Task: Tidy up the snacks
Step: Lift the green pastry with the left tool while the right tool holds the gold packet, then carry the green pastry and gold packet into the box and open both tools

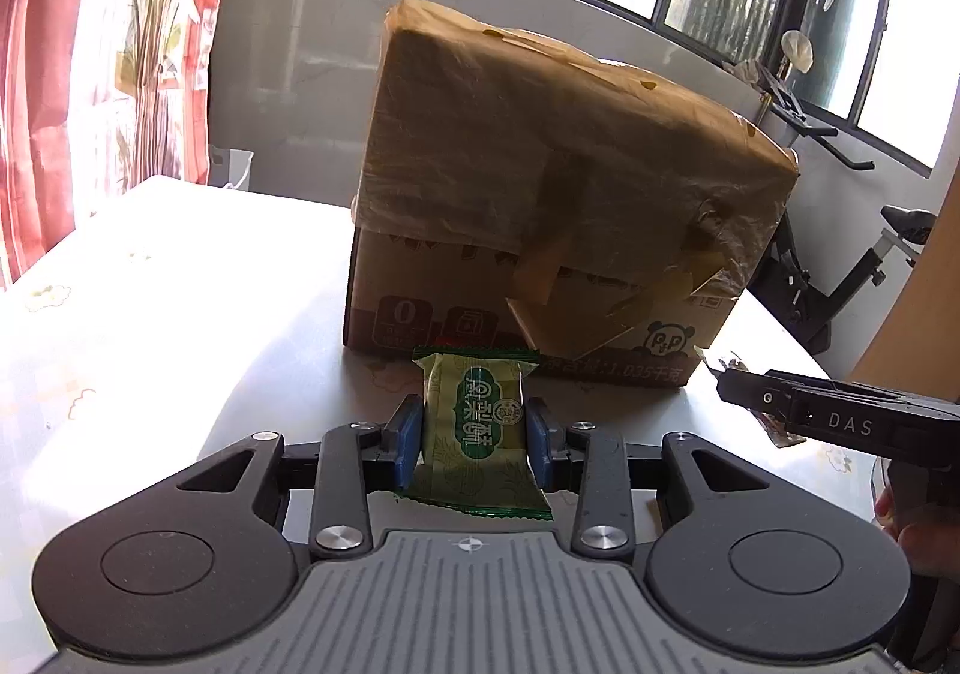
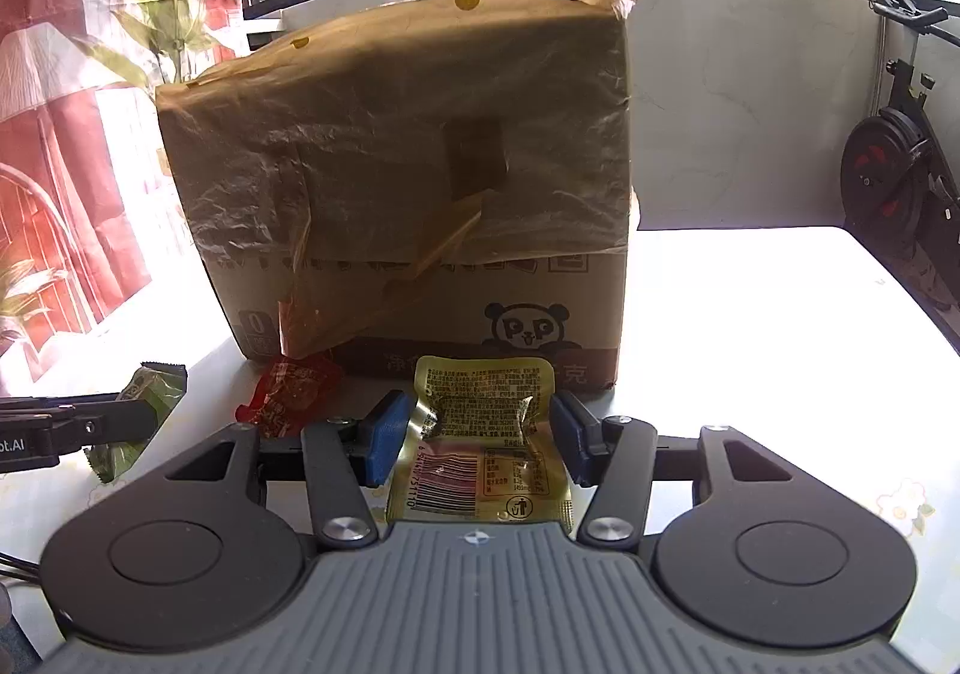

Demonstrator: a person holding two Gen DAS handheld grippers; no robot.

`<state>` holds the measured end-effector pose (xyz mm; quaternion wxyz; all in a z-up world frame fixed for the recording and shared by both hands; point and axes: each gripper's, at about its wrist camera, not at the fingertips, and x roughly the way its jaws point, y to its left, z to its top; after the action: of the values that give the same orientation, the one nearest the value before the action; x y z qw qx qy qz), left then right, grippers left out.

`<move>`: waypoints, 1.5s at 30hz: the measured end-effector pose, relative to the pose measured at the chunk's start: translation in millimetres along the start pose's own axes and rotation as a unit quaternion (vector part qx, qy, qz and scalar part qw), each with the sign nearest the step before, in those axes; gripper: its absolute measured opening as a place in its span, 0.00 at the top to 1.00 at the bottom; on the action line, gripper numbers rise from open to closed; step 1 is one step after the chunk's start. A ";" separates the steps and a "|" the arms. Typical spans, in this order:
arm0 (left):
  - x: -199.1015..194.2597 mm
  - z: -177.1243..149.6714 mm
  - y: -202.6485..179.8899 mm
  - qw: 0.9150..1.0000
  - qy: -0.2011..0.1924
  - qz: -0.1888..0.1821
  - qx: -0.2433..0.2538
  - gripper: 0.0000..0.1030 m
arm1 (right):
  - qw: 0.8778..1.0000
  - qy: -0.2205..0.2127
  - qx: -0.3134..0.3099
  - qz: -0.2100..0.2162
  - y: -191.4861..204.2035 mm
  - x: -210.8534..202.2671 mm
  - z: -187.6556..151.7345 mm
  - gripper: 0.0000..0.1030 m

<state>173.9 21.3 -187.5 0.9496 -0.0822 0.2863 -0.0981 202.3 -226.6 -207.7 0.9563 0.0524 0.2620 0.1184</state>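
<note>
Right wrist only: red packet (image 2: 294, 392).

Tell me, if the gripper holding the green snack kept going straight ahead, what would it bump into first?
Most likely the cardboard box, low on its front face. The left gripper, shut on the green snack packet, points slightly downward, so it might meet the table first; depth is unclear.

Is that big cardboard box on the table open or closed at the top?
Cannot tell. A brown plastic bag drapes over the upper cardboard box in both views, hiding its top and flaps.
</note>
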 end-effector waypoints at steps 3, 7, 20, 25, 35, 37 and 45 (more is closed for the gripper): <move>-11.2 16.8 -0.5 1.000 -0.025 0.002 0.006 0.63 | 1.000 -0.018 0.002 0.003 1.9 -11.7 12.2 0.47; -25.3 40.9 -2.2 0.998 -0.057 -0.006 0.016 0.63 | 0.999 -0.044 0.000 0.008 5.8 -27.6 30.5 0.47; -38.7 116.9 -31.0 0.989 -0.133 -0.034 0.050 0.63 | 0.991 -0.127 -0.031 0.032 22.9 -62.5 107.7 0.47; -34.4 140.8 -39.4 0.987 -0.145 -0.044 0.059 0.63 | 0.988 -0.141 -0.057 0.035 27.9 -57.4 136.0 0.47; -2.9 165.3 -44.1 0.986 -0.142 -0.040 0.074 0.63 | 0.986 -0.139 -0.086 0.025 25.3 -17.2 173.8 0.47; 7.1 170.3 -45.4 0.987 -0.139 -0.038 0.077 0.63 | 0.987 -0.134 -0.088 0.023 22.8 -8.9 178.3 0.47; 47.8 186.5 -43.1 0.990 -0.115 -0.026 0.077 0.63 | 0.989 -0.106 -0.098 0.010 18.8 25.4 189.8 0.47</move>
<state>311.4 -12.9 -50.1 0.9768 -0.0274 0.1645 -0.1344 317.2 -209.2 -54.3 0.9780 -0.0265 0.1454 0.1471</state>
